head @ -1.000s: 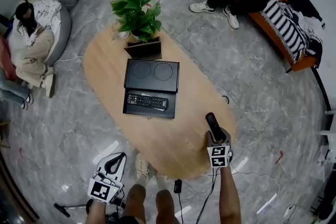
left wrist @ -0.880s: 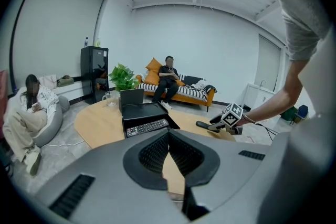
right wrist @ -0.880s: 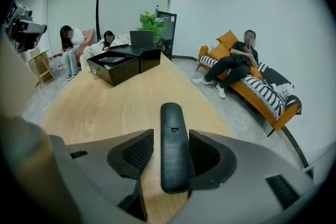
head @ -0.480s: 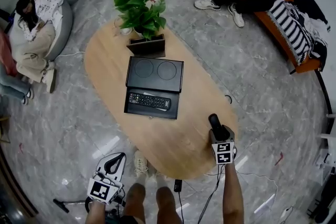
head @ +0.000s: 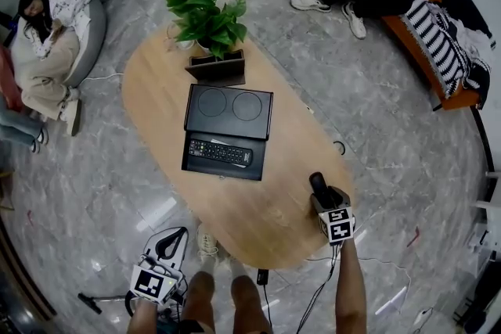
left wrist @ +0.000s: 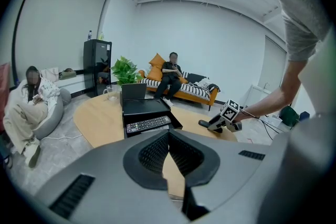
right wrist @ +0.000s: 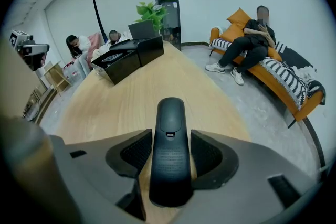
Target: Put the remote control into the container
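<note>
Right gripper: the right gripper (head: 322,197) sits low over the near right end of the oval wooden table (head: 235,219); its jaws are spread wide, one on each side of the dark remote control (head: 316,184), and the pads look just off its sides rather than pressing.
Dark remote control: it lies lengthwise between those jaws, smooth back upward, pointing up the table toward the container.
Left gripper: the left gripper (head: 167,244) hangs off the table's near edge, over the grey floor beside the person's legs; its jaws are pressed together with nothing between them.
Container: the black container (head: 228,107) stands mid-table, well apart from the right gripper; its top shows two round recesses.
Front tray: the front tray (head: 255,168) lies open on the near side, and a buttoned remote (head: 218,151) lies across it.
Plant: a leafy potted plant (head: 205,12) stands at the far end, behind the container.
Surroundings: one person sits on an orange sofa (head: 450,70), another on a grey beanbag (head: 90,35).
</note>
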`<act>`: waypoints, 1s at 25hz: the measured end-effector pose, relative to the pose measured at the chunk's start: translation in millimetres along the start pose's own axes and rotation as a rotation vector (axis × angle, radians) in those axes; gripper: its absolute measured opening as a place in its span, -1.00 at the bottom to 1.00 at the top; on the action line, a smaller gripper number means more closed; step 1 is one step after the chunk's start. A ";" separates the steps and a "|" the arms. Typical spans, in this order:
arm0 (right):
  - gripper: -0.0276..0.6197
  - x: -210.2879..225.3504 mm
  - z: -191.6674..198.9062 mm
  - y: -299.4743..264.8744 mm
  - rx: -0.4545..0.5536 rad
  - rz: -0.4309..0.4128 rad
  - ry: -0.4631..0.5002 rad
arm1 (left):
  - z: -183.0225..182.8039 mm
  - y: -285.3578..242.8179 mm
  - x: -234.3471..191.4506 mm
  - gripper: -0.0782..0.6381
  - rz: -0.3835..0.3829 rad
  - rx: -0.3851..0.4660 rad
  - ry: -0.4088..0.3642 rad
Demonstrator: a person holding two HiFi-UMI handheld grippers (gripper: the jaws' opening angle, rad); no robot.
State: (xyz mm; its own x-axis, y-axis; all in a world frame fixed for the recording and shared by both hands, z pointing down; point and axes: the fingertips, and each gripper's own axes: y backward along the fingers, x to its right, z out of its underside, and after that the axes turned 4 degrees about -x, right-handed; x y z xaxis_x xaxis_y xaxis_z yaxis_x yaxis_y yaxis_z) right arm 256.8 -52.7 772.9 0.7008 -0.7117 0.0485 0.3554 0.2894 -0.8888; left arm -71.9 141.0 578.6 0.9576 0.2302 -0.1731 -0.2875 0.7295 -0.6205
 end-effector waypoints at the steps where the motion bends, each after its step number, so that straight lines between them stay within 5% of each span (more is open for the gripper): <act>1: -0.24 0.2 0.1 -0.6 -0.006 -0.006 0.003 | -0.3 -1.8 0.5 -0.76 0.002 0.000 0.001; 12: -0.29 -2.8 -0.7 -4.8 -0.143 -0.048 0.068 | -14.1 -3.6 -7.7 -0.76 -0.017 0.005 0.012; 25: -0.31 -11.2 -7.3 7.5 -0.125 -0.025 0.086 | -15.7 5.6 -19.4 -0.76 -0.027 0.022 0.015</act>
State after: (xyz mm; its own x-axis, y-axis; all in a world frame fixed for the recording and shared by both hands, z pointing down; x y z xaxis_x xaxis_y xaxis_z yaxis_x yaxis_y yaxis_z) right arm 247.0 -47.2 762.3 0.6353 -0.7713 0.0371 0.2889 0.1929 -0.9377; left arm -91.9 130.5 566.4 0.9651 0.2005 -0.1683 -0.2618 0.7493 -0.6083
